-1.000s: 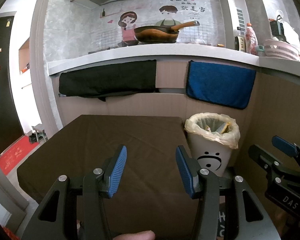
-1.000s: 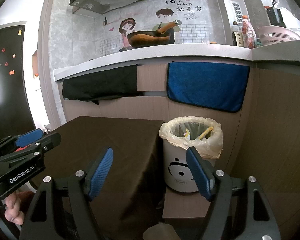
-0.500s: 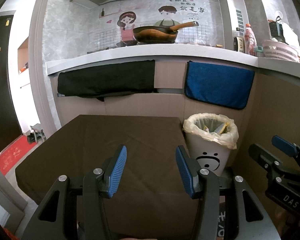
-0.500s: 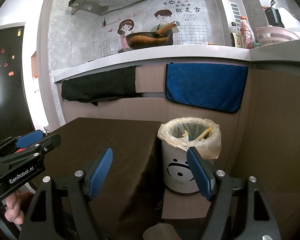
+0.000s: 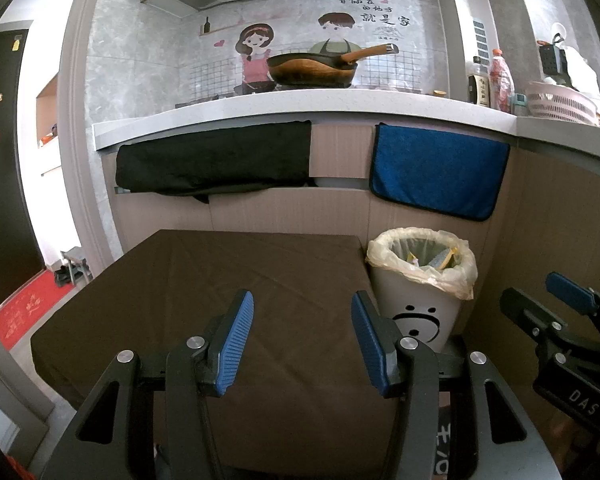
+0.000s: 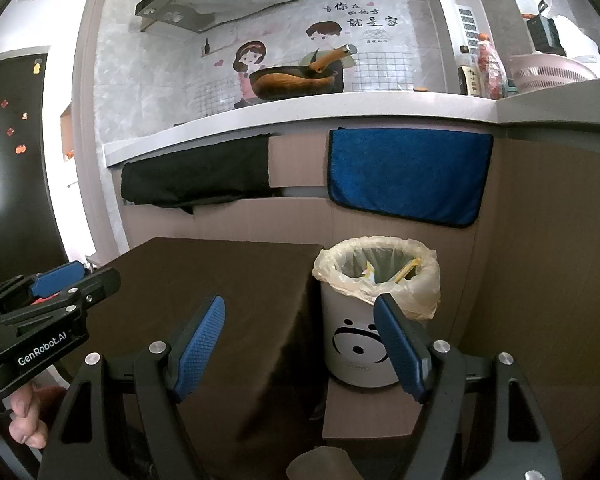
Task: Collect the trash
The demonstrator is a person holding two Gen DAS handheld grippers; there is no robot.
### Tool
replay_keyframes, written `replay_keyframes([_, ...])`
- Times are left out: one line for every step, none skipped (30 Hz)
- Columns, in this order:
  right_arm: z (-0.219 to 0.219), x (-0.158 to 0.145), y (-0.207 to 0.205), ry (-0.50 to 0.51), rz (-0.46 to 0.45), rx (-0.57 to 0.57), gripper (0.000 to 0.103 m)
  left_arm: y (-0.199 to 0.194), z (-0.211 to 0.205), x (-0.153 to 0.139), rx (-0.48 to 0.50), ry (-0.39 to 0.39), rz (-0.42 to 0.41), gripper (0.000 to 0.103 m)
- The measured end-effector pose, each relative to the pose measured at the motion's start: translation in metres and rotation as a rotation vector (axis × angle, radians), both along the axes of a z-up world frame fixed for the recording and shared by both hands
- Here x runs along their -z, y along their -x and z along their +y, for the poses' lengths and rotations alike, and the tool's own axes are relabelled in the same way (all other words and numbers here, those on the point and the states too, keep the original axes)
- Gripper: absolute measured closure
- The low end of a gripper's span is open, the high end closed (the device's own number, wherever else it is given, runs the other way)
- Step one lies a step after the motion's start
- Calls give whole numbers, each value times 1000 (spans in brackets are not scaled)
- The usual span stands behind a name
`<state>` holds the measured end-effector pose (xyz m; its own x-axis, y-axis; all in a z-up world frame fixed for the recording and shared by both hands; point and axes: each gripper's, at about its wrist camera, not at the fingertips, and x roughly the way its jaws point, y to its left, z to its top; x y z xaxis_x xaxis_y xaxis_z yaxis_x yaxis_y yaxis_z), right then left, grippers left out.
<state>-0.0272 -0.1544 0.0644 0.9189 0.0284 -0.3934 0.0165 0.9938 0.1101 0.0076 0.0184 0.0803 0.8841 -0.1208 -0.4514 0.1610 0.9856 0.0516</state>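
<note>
A white trash bin (image 5: pixel 418 312) with a sad face and a yellowish liner stands on the floor right of the brown table (image 5: pixel 228 276). Yellow and blue wrappers (image 5: pixel 436 260) lie inside it. It also shows in the right wrist view (image 6: pixel 360 340), with trash inside (image 6: pixel 392 274). My left gripper (image 5: pixel 302 340) is open and empty above the table's near part. My right gripper (image 6: pixel 300 344) is open and empty, near the table's right edge, in front of the bin. No loose trash shows on the table.
A kitchen counter (image 5: pixel 300 108) runs behind, with a black cloth (image 5: pixel 216 160) and a blue towel (image 5: pixel 436 168) hanging from it. A wok (image 5: pixel 312 68), bottles and a pink basket (image 5: pixel 560 100) sit on top. A wooden panel (image 6: pixel 548 260) stands right of the bin.
Both grippers have drawn back and risen slightly, so the table and bin sit a little lower and farther. Both stay open and empty.
</note>
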Motion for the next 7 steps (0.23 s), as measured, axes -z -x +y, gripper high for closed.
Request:
replay_keyframes([0,0,0,0,0,-1,28,0,0,0,0,0,1,51])
replay_keyframes([0,0,0,0,-1,1,28,-1,0,0,0,0,0,51])
replay_keyframes([-1,0,0,0,-1,1,28,-1,0,0,0,0,1,51])
replay_keyframes([0,0,0,1,-2,0,28,0,0,0,-1,0,2,51])
replay_keyframes([-1,0,0,1,-2,1,28,0,-1,1,-2,0,2,51])
replay_keyframes([-1,0,0,1,-2,2,28,0,-2,0,-2,0,3,51])
replay_keyframes([-1,1,0,0,-1,3,28,0,-2,-1,-3,-2,2,51])
